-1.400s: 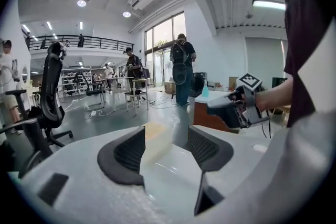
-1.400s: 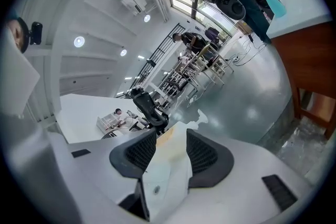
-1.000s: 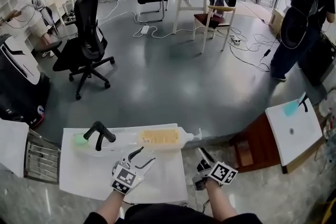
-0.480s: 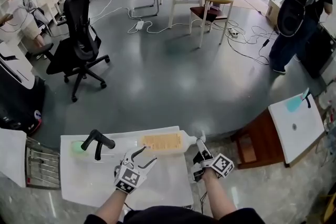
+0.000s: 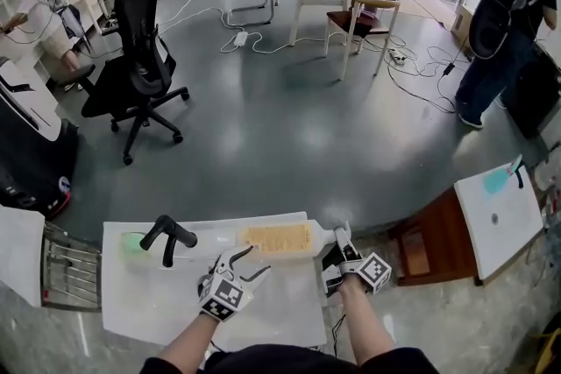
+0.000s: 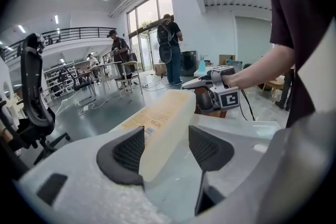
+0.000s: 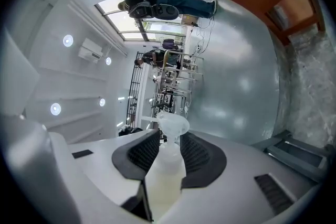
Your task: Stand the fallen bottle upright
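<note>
A translucent bottle point(image 5: 276, 238) with a yellow label lies on its side along the far edge of the white table point(image 5: 149, 302), pump end to the right. My right gripper point(image 5: 337, 246) sits at that end. In the right gripper view its jaws have just been closing, and the pads of the right gripper point(image 7: 169, 152) now press both sides of the bottle's neck point(image 7: 167, 176). My left gripper point(image 5: 243, 261) is open at the bottle's body. In the left gripper view the bottle point(image 6: 157, 128) lies between the left gripper's point(image 6: 165, 149) pads, with a gap at the right pad.
A black-handled tool point(image 5: 166, 234) and a green object point(image 5: 131, 243) lie on the table's far left. A metal rack point(image 5: 70, 271) stands to the left, a brown cabinet point(image 5: 429, 236) and a white tabletop point(image 5: 491, 215) to the right. An office chair point(image 5: 140, 57) and people stand beyond.
Both grippers have come down and closer to the bottle. The right gripper has rolled and moved from the table's front right to the bottle's neck, where its jaws have narrowed.
</note>
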A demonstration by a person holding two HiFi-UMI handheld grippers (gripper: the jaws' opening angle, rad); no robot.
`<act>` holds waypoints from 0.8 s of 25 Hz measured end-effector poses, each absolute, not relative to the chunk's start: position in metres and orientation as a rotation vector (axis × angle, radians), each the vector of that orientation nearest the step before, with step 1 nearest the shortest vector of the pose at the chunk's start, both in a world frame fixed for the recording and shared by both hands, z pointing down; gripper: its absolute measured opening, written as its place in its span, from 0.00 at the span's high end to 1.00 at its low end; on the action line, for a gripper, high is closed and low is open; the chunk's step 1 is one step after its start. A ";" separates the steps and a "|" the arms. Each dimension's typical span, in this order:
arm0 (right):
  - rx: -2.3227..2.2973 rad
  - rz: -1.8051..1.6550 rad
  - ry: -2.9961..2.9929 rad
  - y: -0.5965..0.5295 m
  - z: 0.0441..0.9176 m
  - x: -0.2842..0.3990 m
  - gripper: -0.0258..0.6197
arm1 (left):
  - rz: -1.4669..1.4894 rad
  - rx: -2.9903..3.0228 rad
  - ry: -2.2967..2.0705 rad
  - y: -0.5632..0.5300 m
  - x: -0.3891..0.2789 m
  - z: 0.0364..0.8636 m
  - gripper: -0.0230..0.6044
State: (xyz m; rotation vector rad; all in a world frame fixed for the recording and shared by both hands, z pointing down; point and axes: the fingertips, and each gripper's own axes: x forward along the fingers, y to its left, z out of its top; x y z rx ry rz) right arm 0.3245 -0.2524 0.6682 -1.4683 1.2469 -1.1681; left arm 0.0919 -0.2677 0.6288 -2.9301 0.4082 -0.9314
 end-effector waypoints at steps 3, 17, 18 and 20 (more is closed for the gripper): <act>-1.483 -1.179 1.244 -0.254 0.666 0.323 0.78 | -0.895 -2.946 0.411 -0.270 0.092 0.626 0.55; -1.598 -1.100 1.537 -0.275 0.599 0.305 0.78 | -0.788 -3.005 0.531 -0.274 0.072 0.616 0.55; -1.604 -1.098 1.562 -0.279 0.593 0.301 0.78 | -0.781 -3.009 0.545 -0.275 0.069 0.616 0.55; -1.605 -1.104 1.596 -0.286 0.582 0.293 0.78 | -0.764 -3.017 0.578 -0.276 0.064 0.615 0.55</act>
